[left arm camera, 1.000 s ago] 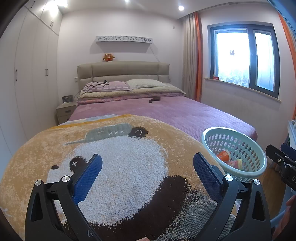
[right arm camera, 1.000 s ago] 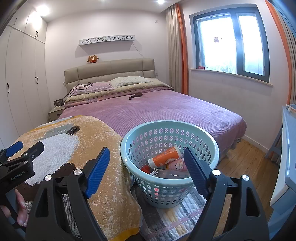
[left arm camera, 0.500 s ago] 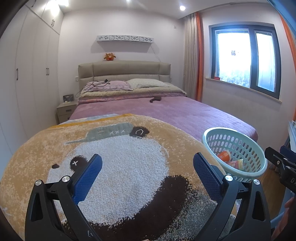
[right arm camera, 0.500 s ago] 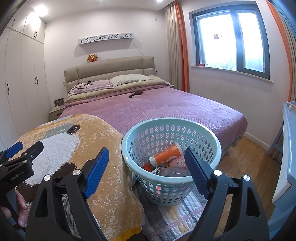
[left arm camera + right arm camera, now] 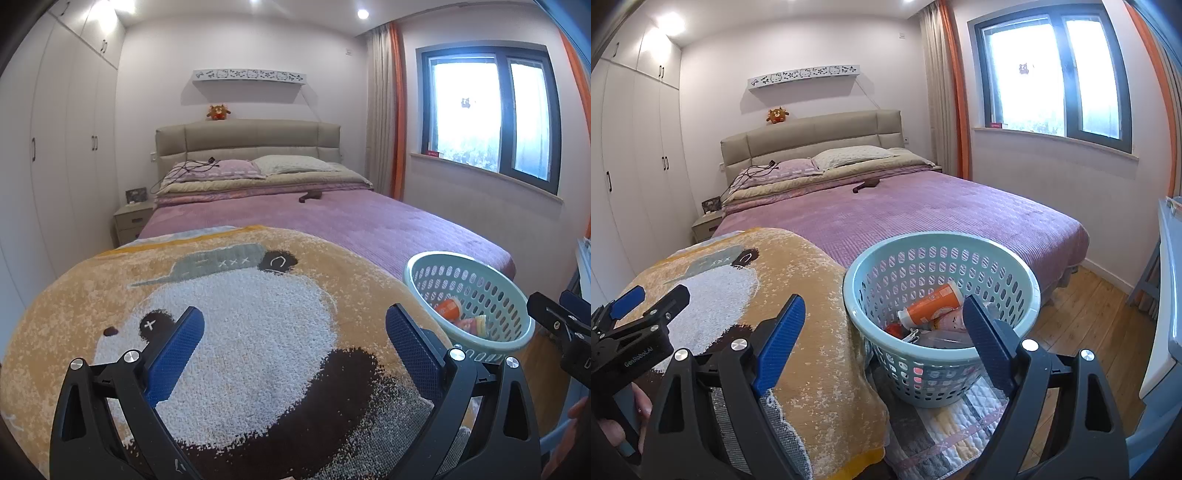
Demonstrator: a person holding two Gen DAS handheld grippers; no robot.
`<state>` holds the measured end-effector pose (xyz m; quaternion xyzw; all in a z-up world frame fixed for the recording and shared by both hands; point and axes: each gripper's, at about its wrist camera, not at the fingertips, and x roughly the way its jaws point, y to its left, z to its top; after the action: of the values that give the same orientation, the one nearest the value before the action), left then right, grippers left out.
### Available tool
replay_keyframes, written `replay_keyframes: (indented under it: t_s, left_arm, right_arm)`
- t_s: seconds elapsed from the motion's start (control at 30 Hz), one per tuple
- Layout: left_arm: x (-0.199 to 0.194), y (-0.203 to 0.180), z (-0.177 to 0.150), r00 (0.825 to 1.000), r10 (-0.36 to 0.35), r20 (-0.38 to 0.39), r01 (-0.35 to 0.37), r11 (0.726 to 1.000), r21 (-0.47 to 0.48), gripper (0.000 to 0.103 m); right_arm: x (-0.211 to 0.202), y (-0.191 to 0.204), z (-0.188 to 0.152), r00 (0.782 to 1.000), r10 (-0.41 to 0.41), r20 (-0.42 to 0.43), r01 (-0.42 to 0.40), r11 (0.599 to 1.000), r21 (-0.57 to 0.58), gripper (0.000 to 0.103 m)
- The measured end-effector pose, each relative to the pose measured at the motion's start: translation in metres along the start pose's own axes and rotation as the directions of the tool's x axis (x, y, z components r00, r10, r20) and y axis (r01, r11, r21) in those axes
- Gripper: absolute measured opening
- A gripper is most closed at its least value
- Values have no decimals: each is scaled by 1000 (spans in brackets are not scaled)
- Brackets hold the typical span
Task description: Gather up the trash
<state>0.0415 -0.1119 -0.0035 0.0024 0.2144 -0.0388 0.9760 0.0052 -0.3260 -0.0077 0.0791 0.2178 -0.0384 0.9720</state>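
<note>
Left gripper (image 5: 293,339): jaws wide apart, nothing between them, hovering over the yellow-orange fleece blanket with a panda print (image 5: 240,332) draped at the foot of the purple bed (image 5: 923,210). Right gripper (image 5: 882,332): jaws opening, holding nothing, above the pale-blue perforated plastic basket (image 5: 882,258). The basket stands just right of the blanket and holds 1 orange-labelled white bottle (image 5: 932,304) among other trash.
</note>
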Motion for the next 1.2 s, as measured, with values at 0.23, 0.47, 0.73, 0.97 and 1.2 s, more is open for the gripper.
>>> replay_keyframes:
  t_s: [0.23,0.47,0.73,0.97,1.2]
  left_arm:
    - [-6,-4,-2,1000,1,24,-2,1000,12,96]
    - [-8,-5,-2,1000,-5,27,5,1000,14,96]
    - [-8,-4,-2,1000,-4,28,4,1000,14,96]
    - [-9,-4,-2,1000,-4,23,4,1000,14,96]
    - [-8,-3,-1,1000,-4,16,4,1000,10,96]
  right_arm:
    - [-2,5,1,1000,-4,2,4,1000,-8,83]
    - [-4,9,2,1000,-1,0,1,1000,-5,83]
    - [-4,9,4,1000,-1,1,1,1000,1,84]
    - [-1,6,4,1000,6,-1,-6,1000,13,87]
    - [2,1,3,1000,6,-4,-6,1000,27,87]
